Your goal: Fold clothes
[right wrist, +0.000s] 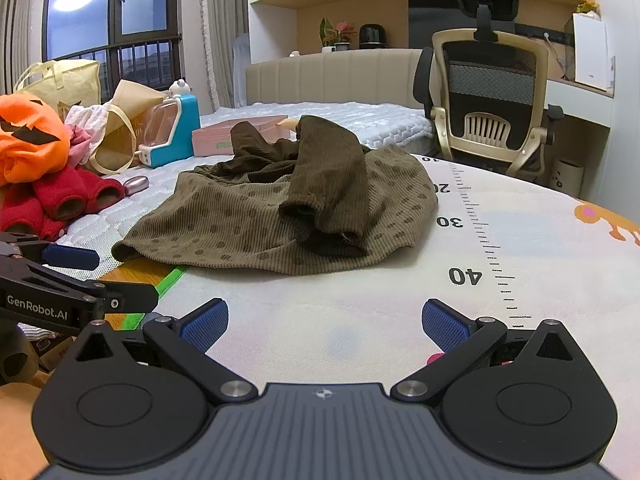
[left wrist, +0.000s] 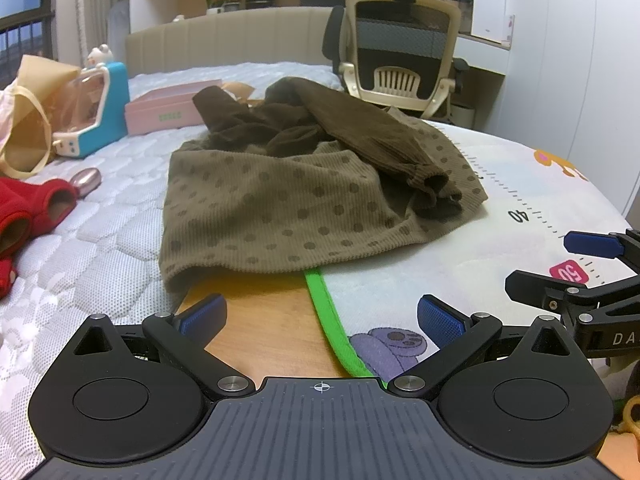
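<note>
Both grippers, left gripper (left wrist: 320, 316) and right gripper (right wrist: 325, 320), hover spread and empty at lower frame. Grabbing the loose dark sleeve (right wrist: 328, 184) (draped mid-frame) risks dragging the dotted top (left wrist: 264, 208) askew.

We look low and forward from both wrists, side by side near the mat (right wrist: 360, 332); both views share the brown garment (left wrist: 280, 200) ahead

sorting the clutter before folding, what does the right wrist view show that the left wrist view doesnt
Only the right wrist view shows the orange pumpkin plush, the yellow bag and the window. Only the left wrist view shows the purple cartoon print on the mat. Both show the brown dotted garment, the pink box, the red clothing, the office chair, and both grippers open: left gripper, right gripper.
</note>
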{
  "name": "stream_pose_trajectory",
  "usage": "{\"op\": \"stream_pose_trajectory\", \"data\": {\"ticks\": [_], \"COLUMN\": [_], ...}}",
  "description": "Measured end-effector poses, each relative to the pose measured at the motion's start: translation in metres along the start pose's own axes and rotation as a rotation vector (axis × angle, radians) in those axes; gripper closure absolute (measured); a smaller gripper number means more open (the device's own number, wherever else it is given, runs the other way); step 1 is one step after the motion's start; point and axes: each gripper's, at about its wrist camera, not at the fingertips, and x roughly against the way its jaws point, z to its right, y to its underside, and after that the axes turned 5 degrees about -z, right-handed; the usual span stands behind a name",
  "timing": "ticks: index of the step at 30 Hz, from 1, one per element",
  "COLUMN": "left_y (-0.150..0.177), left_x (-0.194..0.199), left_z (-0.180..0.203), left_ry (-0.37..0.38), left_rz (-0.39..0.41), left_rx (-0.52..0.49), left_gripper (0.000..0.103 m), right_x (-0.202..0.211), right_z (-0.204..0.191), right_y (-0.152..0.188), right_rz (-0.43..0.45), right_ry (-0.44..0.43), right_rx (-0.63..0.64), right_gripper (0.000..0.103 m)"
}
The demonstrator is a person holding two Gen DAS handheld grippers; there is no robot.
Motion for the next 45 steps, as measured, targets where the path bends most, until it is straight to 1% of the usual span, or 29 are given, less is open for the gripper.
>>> {"op": "stream_pose_trajectory", "data": {"ticks": [10,13,16,20,24,27,29,31,32,34,35,37,39,40,41,42,44,45], "left_y": [-0.002,-0.009,-0.029,-0.066,-0.098,-0.116,-0.125,-0.134,-0.139,-0.147,-0.150,-0.155,-0.159,-0.160,-0.162,-0.162,-0.165,-0.167], "left_x": [-0.002,-0.006,-0.014,-0.034,-0.059,-0.080,-0.093,-0.105,-0.110,-0.118,-0.123,-0.136,-0.152,-0.159,-0.166,-0.170,-0.180,-0.185], "left_z": [-0.001,-0.004,-0.014,-0.029,-0.036,-0.042,-0.048,-0.056,-0.063,-0.079,-0.088,-0.107,-0.123,-0.130,-0.137,-0.144,-0.154,-0.159], "left_ry": [-0.001,-0.004,-0.002,-0.006,0.009,0.022,0.044,0.076,0.095,0.120,0.121,0.096,0.072,0.064,0.059,0.057,0.077,0.093], "left_rz": [0.001,-0.011,-0.004,0.001,0.012,0.019,0.009,-0.002,0.001,0.023,0.041,0.059,0.059,0.051,0.043,0.037,0.014,-0.001], "left_rx": [-0.010,-0.022,-0.015,0.004,-0.002,-0.013,-0.014,-0.010,-0.003,0.022,0.038,0.064,0.082,0.087,0.091,0.093,0.099,0.101], "left_gripper": [0.000,0.000,0.000,0.000,0.000,0.000,0.000,0.000,0.000,0.000,0.000,0.000,0.000,0.000,0.000,0.000,0.000,0.000], "right_x": [-0.004,-0.006,-0.011,-0.037,-0.080,-0.117,-0.142,-0.159,-0.163,-0.163,-0.164,-0.167,-0.173,-0.172,-0.169,-0.164,-0.156,-0.164], "right_z": [0.002,0.004,0.008,0.022,0.036,0.048,0.056,0.064,0.066,0.067,0.066,0.062,0.052,0.050,0.050,0.048,0.045,0.049], "right_y": [-0.004,-0.010,-0.027,-0.058,-0.092,-0.111,-0.115,-0.111,-0.109,-0.105,-0.105,-0.107,-0.113,-0.120,-0.129,-0.139,-0.165,-0.177], "right_rz": [-0.020,-0.044,-0.066,-0.108,-0.125,-0.149,-0.196,-0.233,-0.238,-0.219,-0.220,-0.246,-0.298,-0.301,-0.274,-0.216,-0.050,-0.021], "right_ry": [0.000,-0.013,-0.024,-0.046,-0.046,-0.063,-0.094,-0.121,-0.123,-0.106,-0.098,-0.080,-0.053,-0.058,-0.072,-0.065,-0.003,0.019], "right_rx": [0.006,0.023,0.049,0.022,-0.011,-0.062,-0.119,-0.183,-0.204,-0.219,-0.220,-0.194,-0.119,-0.090,-0.070,-0.030,0.087,0.106], "right_gripper": [0.000,0.000,0.000,0.000,0.000,0.000,0.000,0.000,0.000,0.000,0.000,0.000,0.000,0.000,0.000,0.000,0.000,0.000]}}
